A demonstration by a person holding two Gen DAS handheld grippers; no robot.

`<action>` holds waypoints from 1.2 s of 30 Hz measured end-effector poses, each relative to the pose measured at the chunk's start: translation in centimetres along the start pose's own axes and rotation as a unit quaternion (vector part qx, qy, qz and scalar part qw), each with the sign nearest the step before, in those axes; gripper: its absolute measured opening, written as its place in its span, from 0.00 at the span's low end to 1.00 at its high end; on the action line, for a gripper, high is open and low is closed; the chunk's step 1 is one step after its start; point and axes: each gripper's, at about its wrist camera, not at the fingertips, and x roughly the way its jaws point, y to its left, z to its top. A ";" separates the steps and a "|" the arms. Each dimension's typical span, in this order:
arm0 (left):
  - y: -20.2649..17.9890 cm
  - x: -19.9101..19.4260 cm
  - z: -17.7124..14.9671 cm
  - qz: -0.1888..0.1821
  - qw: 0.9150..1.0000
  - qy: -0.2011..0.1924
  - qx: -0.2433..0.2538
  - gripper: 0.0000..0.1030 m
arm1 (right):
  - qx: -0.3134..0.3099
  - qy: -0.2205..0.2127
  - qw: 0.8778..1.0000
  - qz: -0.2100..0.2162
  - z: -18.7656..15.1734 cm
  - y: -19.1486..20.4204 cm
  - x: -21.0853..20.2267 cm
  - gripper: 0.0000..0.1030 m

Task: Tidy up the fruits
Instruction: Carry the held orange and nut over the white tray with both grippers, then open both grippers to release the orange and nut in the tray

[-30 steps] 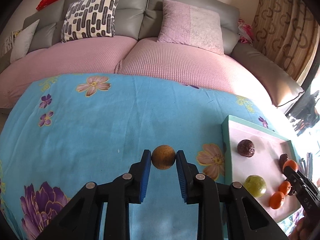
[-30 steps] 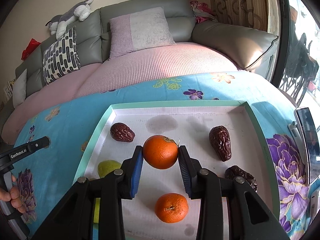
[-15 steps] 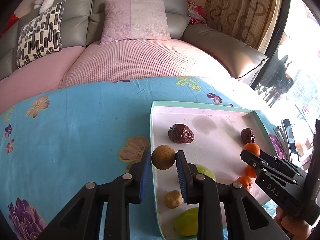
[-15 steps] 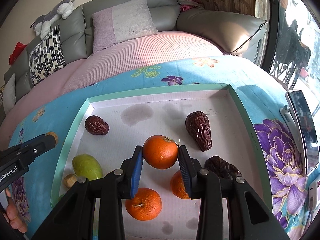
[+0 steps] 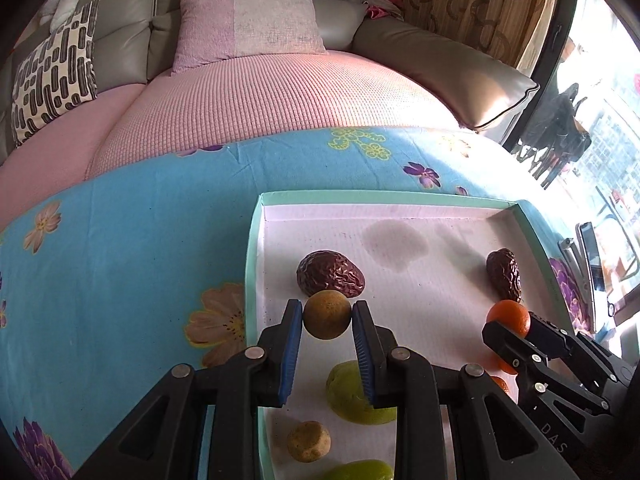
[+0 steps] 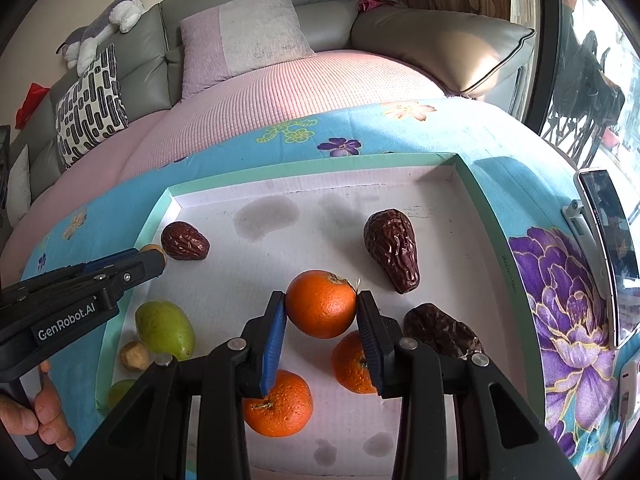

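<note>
Fruits lie in the green-rimmed tray (image 6: 484, 204) on the floral tabletop (image 5: 132, 248). Our left gripper (image 5: 327, 322) has its jaws closed on a round brown fruit (image 5: 327, 319) above the tray's left side, just near of a dried date (image 5: 330, 273). Our right gripper (image 6: 321, 312) clamps an orange (image 6: 321, 303) above two more oranges.

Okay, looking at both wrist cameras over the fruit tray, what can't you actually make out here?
- Right wrist view: a green fruit at the tray's near-left corner, mostly hidden behind the right tool.
- Left wrist view: an orange, mostly covered by the right tool.
- Left wrist view: another green fruit, cut off by the bottom edge.
</note>
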 end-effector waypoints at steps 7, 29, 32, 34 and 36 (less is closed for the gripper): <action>-0.2 1.7 -0.4 0.004 1.000 0.023 -0.002 0.27 | 0.003 0.001 1.000 0.000 0.0 -0.2 0.0 0.37; 0.2 0.4 -0.2 -0.004 1.000 0.022 -0.011 0.28 | 0.000 0.003 1.000 -0.003 0.0 -0.2 0.0 0.37; 0.4 -0.3 -0.3 -0.009 1.000 0.019 -0.014 0.28 | -0.003 0.003 1.000 -0.004 0.0 0.0 0.1 0.37; 0.6 -1.0 -0.5 -0.012 1.000 0.013 -0.018 0.28 | -0.005 0.003 1.000 -0.005 0.0 0.0 0.1 0.37; 0.9 -2.0 -0.7 -0.014 1.000 0.005 -0.024 0.28 | -0.007 0.002 1.000 -0.007 0.0 0.1 0.2 0.37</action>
